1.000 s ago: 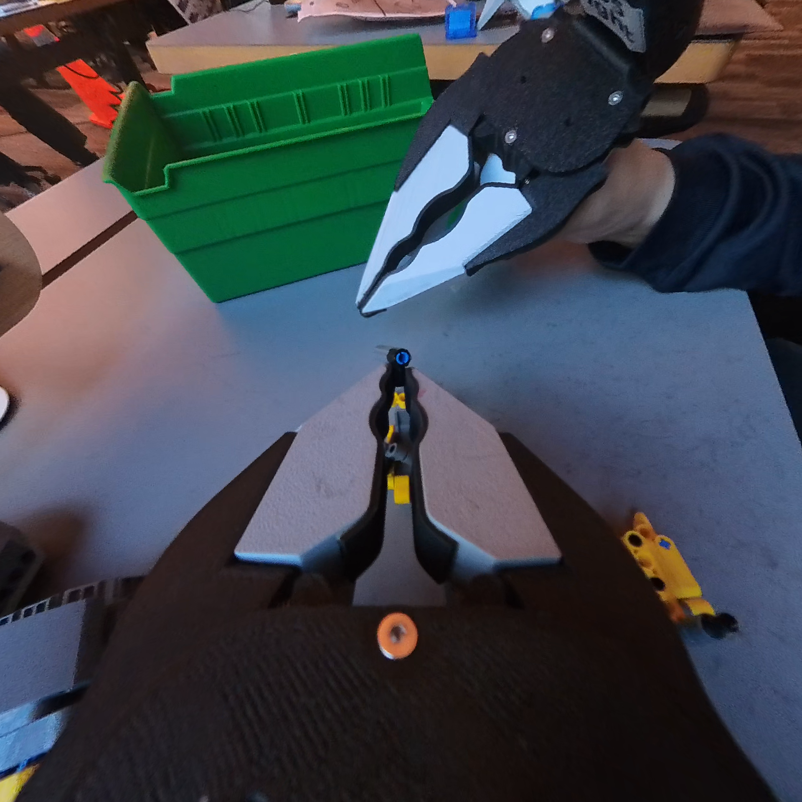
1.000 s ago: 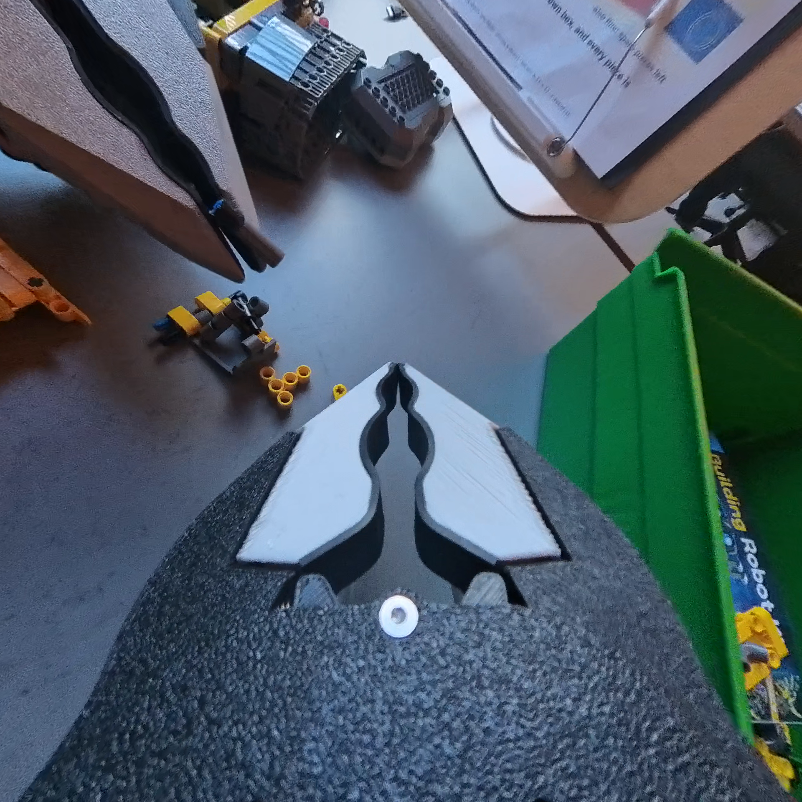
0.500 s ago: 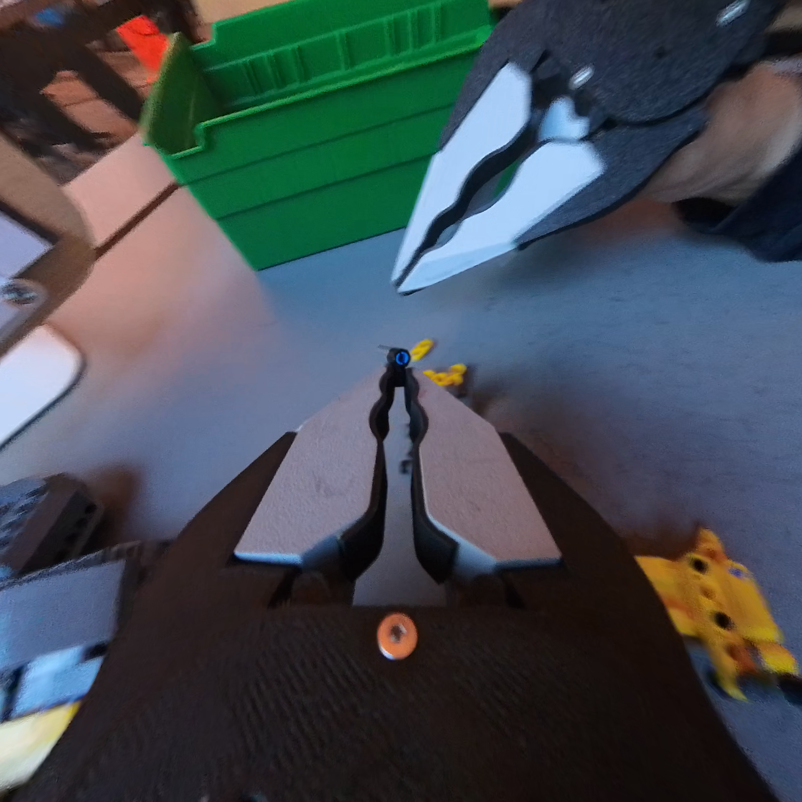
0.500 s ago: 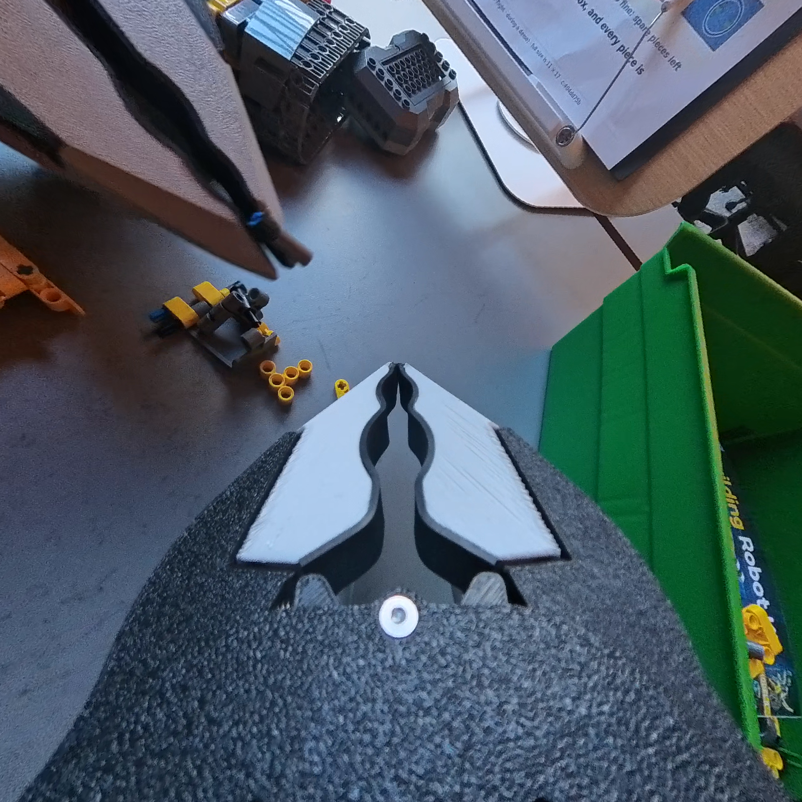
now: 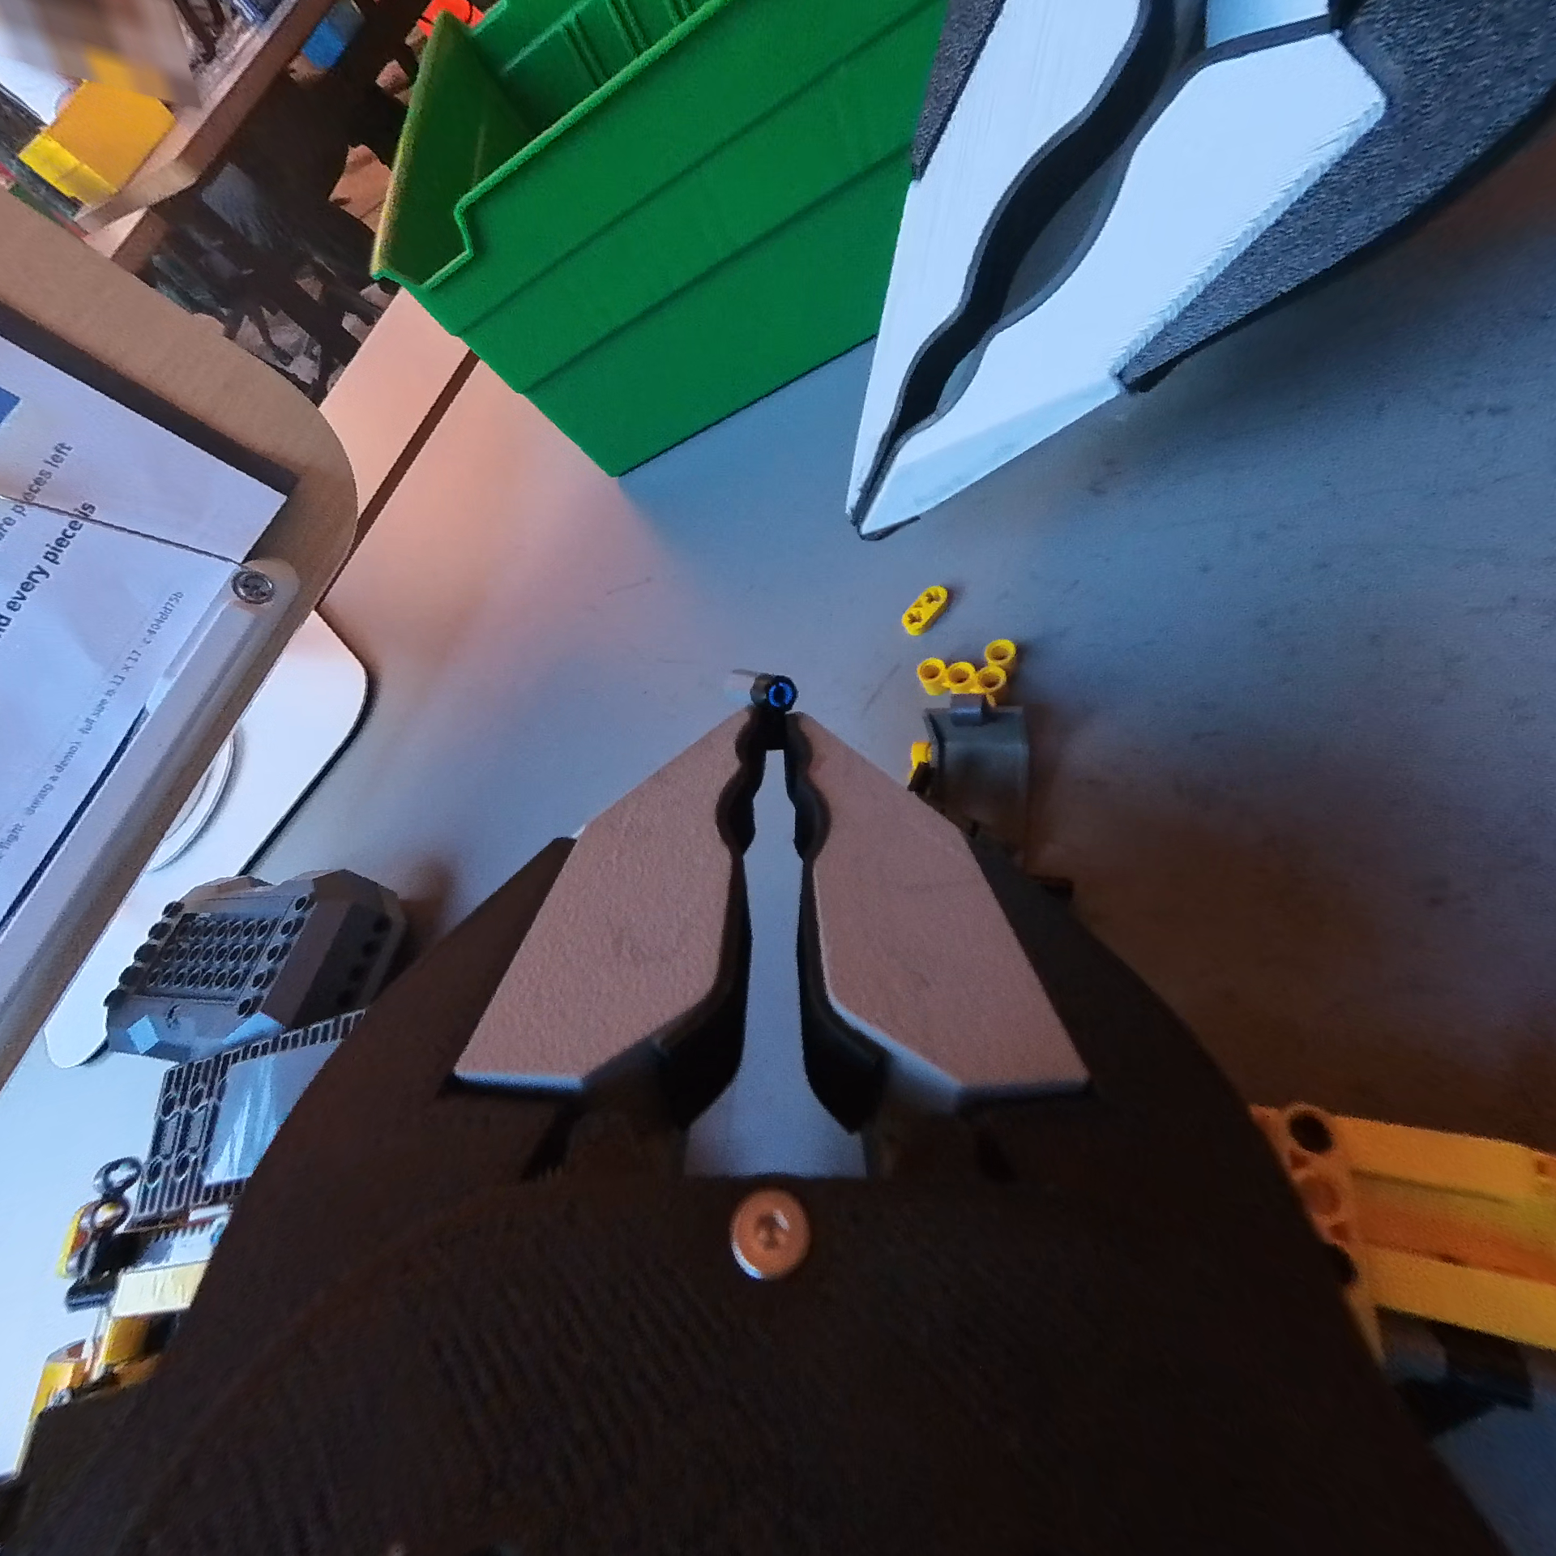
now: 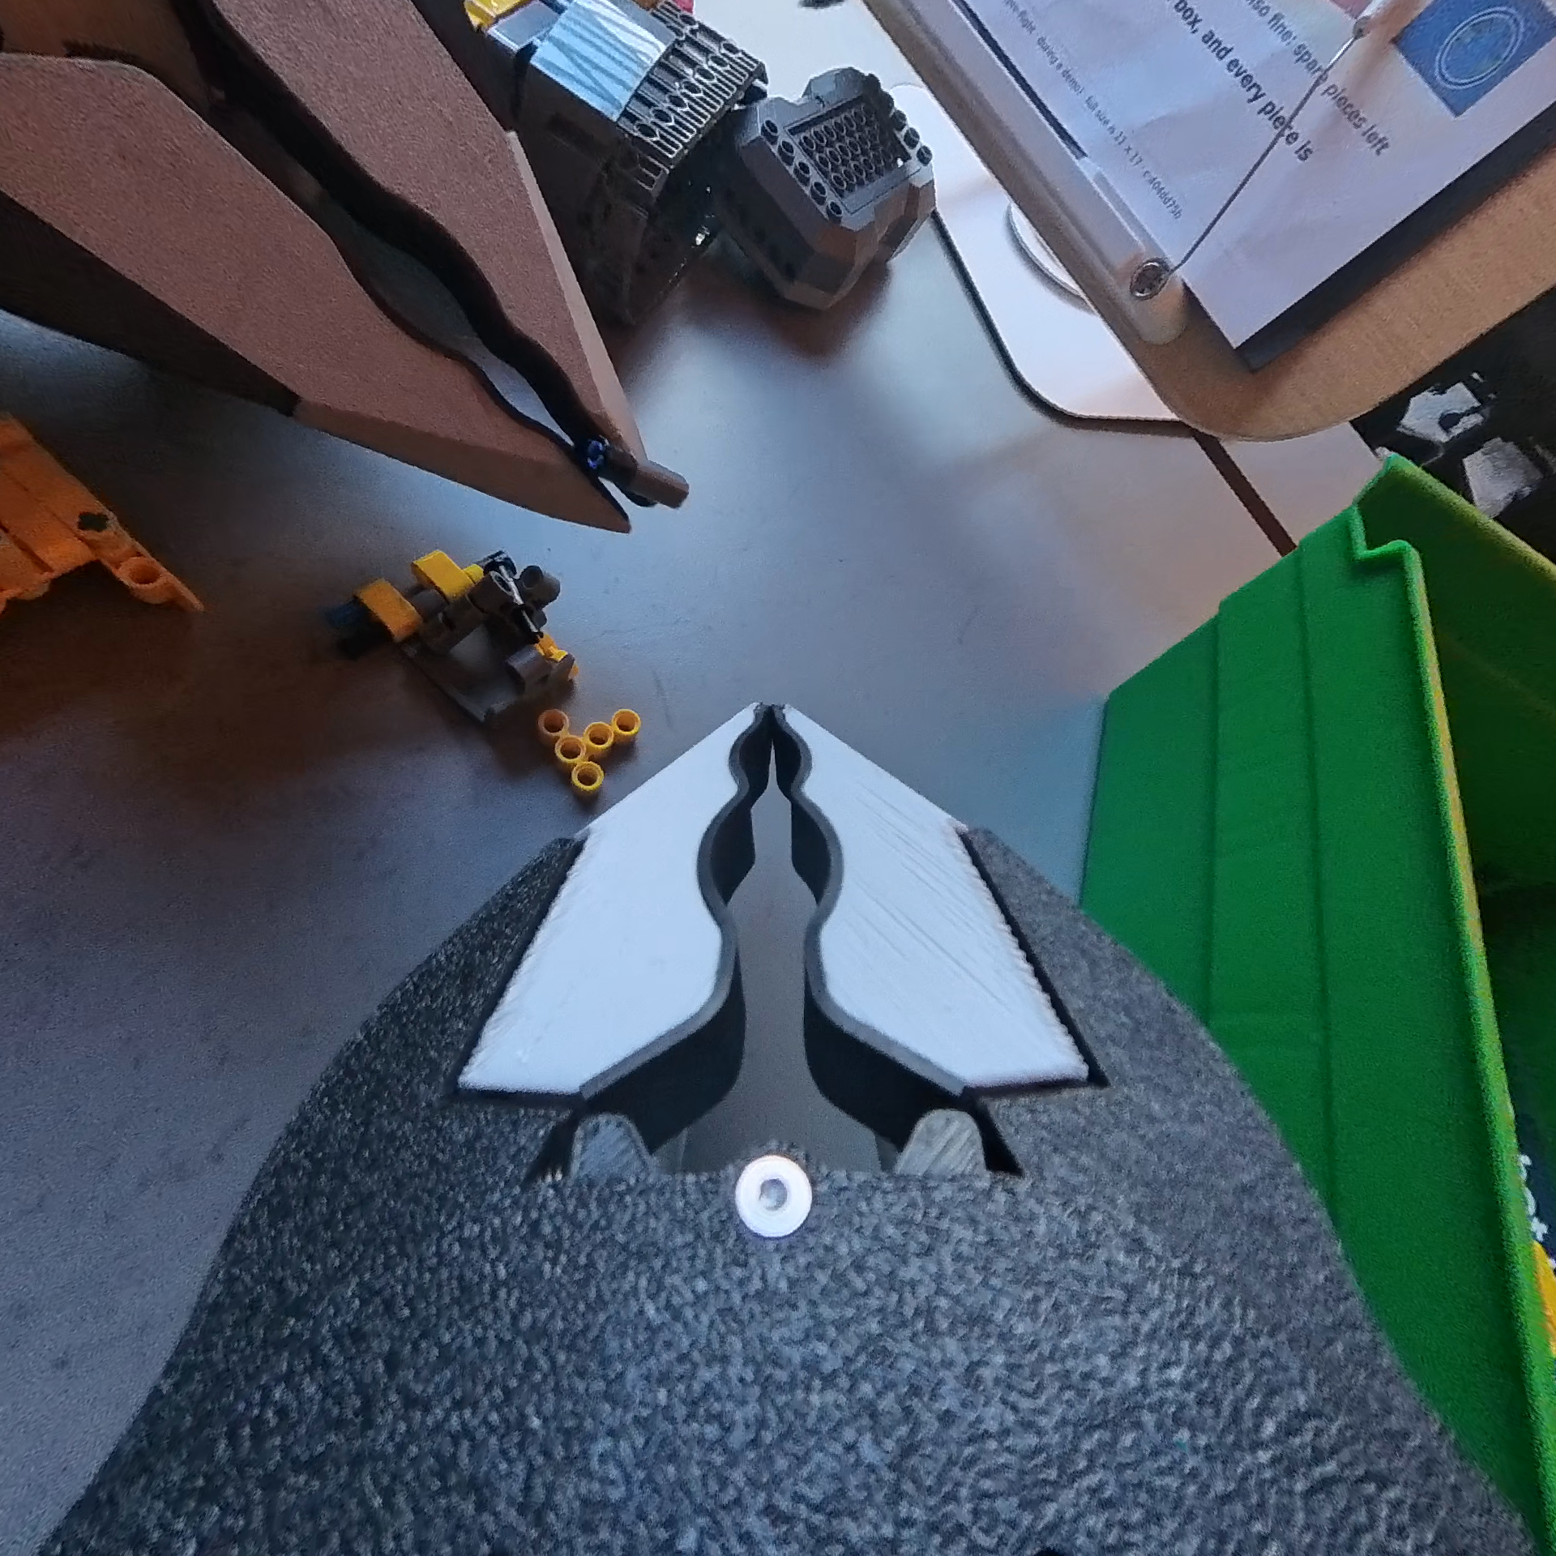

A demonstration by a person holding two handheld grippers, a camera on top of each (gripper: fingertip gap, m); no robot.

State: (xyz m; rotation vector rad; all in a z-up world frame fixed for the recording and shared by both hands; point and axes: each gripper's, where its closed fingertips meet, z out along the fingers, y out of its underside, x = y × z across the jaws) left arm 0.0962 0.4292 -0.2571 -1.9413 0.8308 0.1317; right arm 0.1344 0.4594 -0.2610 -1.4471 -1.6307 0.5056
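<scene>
Grey counter [image 5: 1263, 674] w/ a green bin [image 5: 674, 253] at the far side, a clipboard-type board w/ printed sheet [image 5: 101, 589] on a stand, and dark grey brick builds [image 5: 244, 951] beside it. Left gripper [image 5: 773, 716] has its jaws pinched narrow on a small black pin w/ blue end [image 5: 779, 695], held just above the counter, near a small grey-and-yellow brick assembly [image 6: 471, 623], a cluster of yellow rings [image 6: 589, 741] and a lone yellow 2-hole link [image 5: 924, 608]; a yellow beam piece [image 5: 1431, 1221] lies to its right. Right gripper [image 6: 770, 716] hovers beside the bin, jaws closed tip to tip w/ nothing between them, just past the rings.
</scene>
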